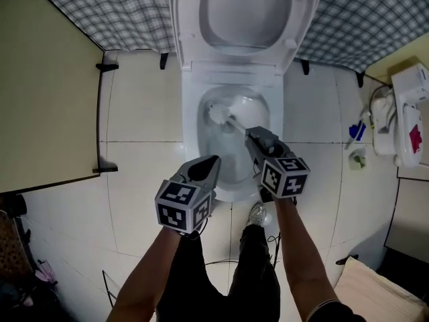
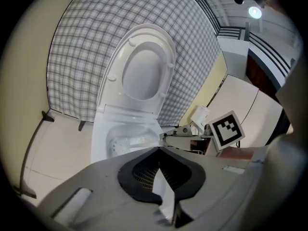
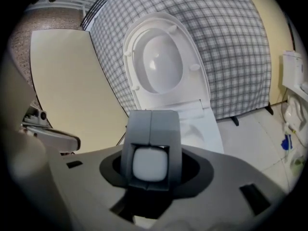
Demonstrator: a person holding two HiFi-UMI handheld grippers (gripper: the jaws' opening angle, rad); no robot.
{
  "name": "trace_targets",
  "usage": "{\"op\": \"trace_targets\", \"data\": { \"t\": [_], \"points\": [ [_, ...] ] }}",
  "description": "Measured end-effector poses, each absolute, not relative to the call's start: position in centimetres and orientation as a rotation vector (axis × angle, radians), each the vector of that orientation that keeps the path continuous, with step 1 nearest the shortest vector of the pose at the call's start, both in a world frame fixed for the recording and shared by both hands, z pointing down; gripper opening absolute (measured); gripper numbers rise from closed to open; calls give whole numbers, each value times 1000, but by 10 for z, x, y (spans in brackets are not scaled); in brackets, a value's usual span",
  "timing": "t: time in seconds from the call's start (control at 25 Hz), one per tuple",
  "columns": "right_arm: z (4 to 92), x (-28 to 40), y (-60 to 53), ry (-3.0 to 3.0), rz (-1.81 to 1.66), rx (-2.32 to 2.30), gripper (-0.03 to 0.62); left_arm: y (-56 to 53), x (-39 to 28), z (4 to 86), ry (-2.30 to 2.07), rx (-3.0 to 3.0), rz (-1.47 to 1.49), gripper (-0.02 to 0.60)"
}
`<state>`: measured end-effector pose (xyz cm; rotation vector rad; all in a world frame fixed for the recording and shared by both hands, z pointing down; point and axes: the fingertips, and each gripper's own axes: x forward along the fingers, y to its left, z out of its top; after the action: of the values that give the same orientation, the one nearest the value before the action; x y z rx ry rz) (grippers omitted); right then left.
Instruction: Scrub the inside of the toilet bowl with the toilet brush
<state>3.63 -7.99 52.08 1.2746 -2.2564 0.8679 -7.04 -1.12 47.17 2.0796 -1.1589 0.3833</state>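
The white toilet (image 1: 194, 123) stands with its lid and seat (image 1: 248, 9) raised. The toilet brush's white head (image 1: 218, 113) is down inside the bowl, at the upper left. Its handle (image 1: 236, 123) runs back into my right gripper (image 1: 258, 138), which is shut on it above the bowl's right side. In the right gripper view the jaws (image 3: 151, 112) close around the handle's white end (image 3: 150, 163). My left gripper (image 1: 213, 161) hovers at the bowl's front left rim, jaws together with nothing in them. The left gripper view shows its tip (image 2: 159, 149) before the bowl (image 2: 103, 138).
A yellow partition (image 1: 47, 79) closes off the left side. Checked cloth (image 1: 100, 9) covers the wall behind the toilet. A white unit (image 1: 409, 113) and a blue item (image 1: 357, 131) sit at the right. The person's leg and shoe (image 1: 257, 215) stand before the bowl.
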Motion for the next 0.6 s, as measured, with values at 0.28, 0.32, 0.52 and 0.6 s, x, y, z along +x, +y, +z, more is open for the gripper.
{"op": "trace_targets", "data": {
  "t": [0.28, 0.32, 0.52, 0.6],
  "points": [
    [540, 11, -109, -2288, 864, 1207, 189, -16, -85, 486, -1177, 2035, 388, 9],
    [541, 8, -107, -2297, 854, 1173, 189, -14, -86, 489, -1176, 2022, 383, 9],
    [542, 0, -97, -2328, 837, 1011, 192, -6, -89, 500, -1179, 1978, 370, 9],
    [541, 2, -94, -2330, 839, 956, 190, -6, -87, 503, -1179, 1973, 371, 9]
  ]
}}
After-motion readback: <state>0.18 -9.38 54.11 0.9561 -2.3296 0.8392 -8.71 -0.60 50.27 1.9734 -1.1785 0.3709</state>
